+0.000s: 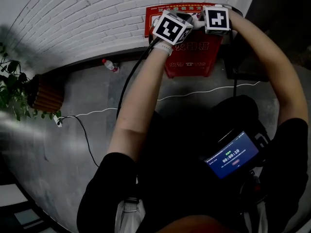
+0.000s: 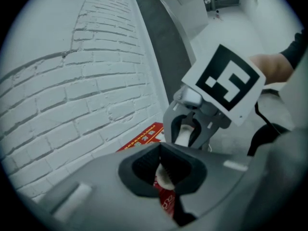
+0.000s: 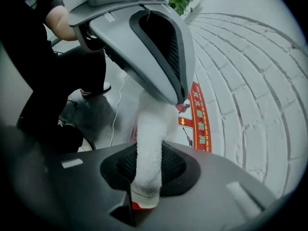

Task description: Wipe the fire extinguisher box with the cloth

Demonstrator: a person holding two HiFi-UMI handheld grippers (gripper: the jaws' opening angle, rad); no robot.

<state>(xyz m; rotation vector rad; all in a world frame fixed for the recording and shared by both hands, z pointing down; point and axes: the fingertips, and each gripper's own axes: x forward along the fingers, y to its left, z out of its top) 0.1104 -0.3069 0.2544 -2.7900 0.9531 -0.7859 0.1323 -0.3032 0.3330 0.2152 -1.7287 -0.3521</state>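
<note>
Both my right gripper (image 3: 144, 192) and left gripper (image 2: 166, 177) pinch the white cloth (image 3: 151, 129), spanning it (likely for broad contact) over the fire extinguisher box (image 1: 189, 64) top.

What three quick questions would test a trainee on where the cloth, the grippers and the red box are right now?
1. True or false: the cloth lies on the floor.
2. Which holds the cloth: A) left gripper alone, B) right gripper alone, C) both?
3. Fill in: in the head view, the bottle sits on the floor to the ___ of the fire extinguisher box.
Key: 1 false; 2 C; 3 left.
</note>
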